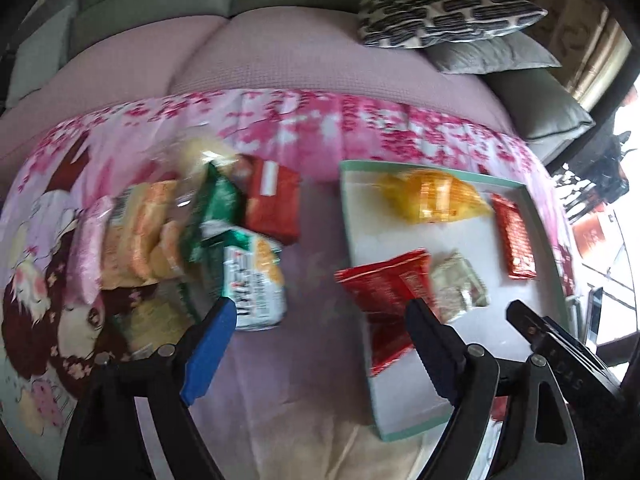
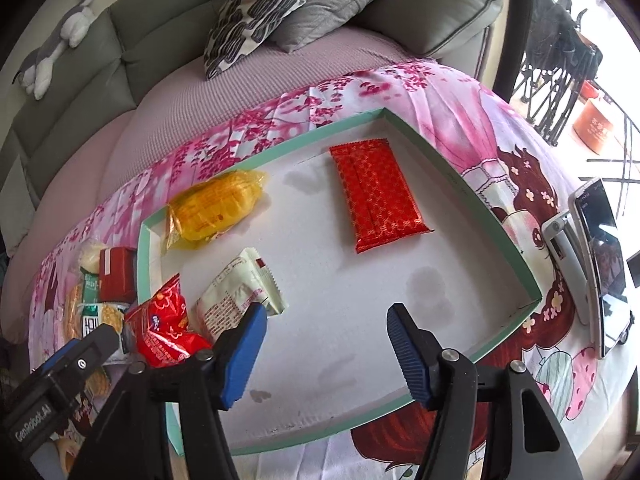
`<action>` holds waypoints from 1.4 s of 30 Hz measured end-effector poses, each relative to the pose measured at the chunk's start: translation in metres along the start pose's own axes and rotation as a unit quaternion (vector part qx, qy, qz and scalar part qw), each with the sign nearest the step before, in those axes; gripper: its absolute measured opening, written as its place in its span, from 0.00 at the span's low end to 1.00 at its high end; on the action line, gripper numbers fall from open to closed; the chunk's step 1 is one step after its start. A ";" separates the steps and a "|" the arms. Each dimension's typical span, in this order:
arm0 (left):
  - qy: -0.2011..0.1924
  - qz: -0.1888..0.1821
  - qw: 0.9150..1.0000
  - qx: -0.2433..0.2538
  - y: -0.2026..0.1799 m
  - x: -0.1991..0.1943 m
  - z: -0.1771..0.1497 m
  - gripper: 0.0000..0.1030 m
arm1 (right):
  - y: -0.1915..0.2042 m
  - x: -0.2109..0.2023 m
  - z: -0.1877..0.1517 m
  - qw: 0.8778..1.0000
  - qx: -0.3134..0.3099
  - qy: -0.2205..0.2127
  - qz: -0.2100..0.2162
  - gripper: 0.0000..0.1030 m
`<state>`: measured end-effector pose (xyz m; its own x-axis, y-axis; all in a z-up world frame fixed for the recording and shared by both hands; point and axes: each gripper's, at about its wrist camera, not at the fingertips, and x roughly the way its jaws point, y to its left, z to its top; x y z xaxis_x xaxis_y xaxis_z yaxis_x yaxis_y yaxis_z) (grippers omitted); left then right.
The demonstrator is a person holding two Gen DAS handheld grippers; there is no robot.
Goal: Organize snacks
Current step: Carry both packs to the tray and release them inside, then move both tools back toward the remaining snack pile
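Note:
A shallow white tray with a mint-green rim [image 2: 424, 144] [image 1: 412, 166] lies on the pink floral cloth. In it are a yellow packet [image 2: 216, 210] [image 1: 434, 196], a flat red packet [image 2: 378, 196] [image 1: 514, 236], a cream packet [image 2: 236, 294] [image 1: 460, 282] and a crumpled red bag [image 2: 168, 330] [image 1: 384, 292] at its left edge. Left of the tray lies a pile of loose snacks [image 1: 188, 232] [image 2: 104, 284]. My left gripper [image 1: 320, 320] is open and empty, above the cloth between the pile and the tray. My right gripper [image 2: 326, 324] is open and empty over the tray's near part.
A grey sofa with a patterned pillow [image 2: 260, 12] and a grey cushion [image 1: 488, 54] stands behind. A phone on a stand [image 2: 596, 264] sits right of the tray. A plush toy [image 2: 60, 40] lies on the sofa back.

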<state>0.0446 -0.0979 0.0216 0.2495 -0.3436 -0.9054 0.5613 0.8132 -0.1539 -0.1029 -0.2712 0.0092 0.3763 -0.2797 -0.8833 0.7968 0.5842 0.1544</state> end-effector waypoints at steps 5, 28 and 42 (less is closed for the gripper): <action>0.015 0.037 0.999 -0.036 0.030 0.005 -0.005 0.84 | 0.013 0.003 -0.005 1.000 -0.024 0.002 0.007 0.79; -0.045 0.099 0.993 -0.038 0.089 -0.030 -0.002 0.97 | 0.044 -0.001 -0.013 0.996 -0.069 -0.014 0.047 1.00; -0.057 0.101 0.984 -0.133 0.165 -0.044 0.003 0.97 | 0.088 -0.008 -0.017 0.992 -0.093 -0.025 0.077 0.93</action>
<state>0.1282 0.0504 0.0372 0.4304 -0.2001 -0.8802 0.2688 0.9593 -0.0866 -0.0439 -0.2044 0.0223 0.5131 -0.2115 -0.8319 0.6292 0.7519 0.1969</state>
